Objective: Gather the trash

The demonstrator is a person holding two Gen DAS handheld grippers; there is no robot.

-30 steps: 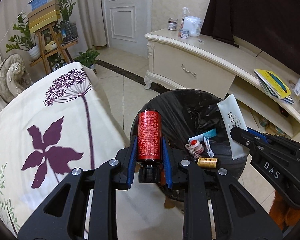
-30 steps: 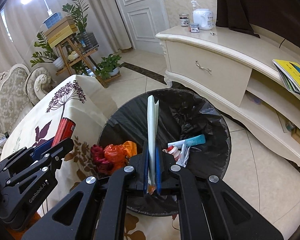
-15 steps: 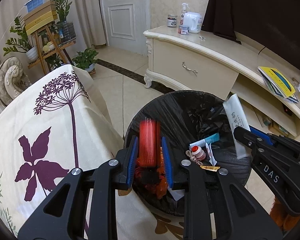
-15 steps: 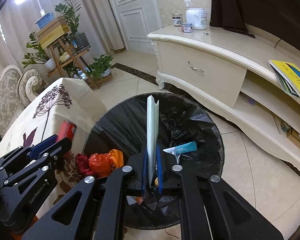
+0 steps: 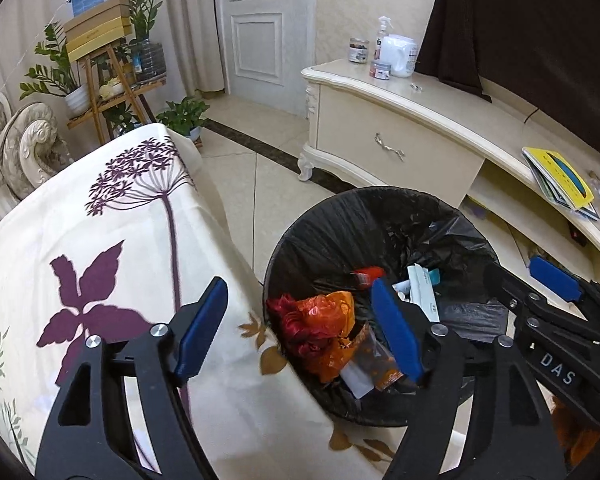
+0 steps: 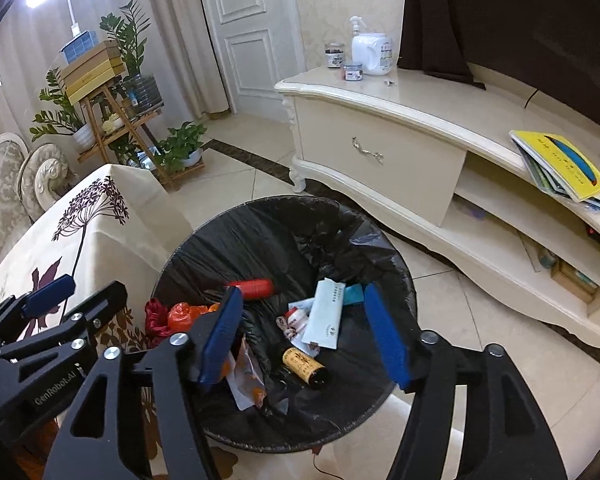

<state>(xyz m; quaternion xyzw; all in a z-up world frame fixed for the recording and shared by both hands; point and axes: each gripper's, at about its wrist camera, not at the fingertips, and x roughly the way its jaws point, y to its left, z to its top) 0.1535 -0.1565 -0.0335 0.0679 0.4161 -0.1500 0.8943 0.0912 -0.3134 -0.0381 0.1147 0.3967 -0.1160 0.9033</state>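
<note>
Both grippers are caught mid-release: the left gripper and right gripper are seen with jaws opening and nothing between them. The red can and pale packet are lain in the bin just ahead. A brown bottle is only shown in the right view. The floral tablecloth is crowded against the bin's left side.

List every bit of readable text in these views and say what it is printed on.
"DAS": on the right gripper, seen from the left wrist.
"GenRobot.AI": on the left gripper, seen from the right wrist.
Too small or blurred to read: white packet, brown bottle, red can, yellow book.
</note>
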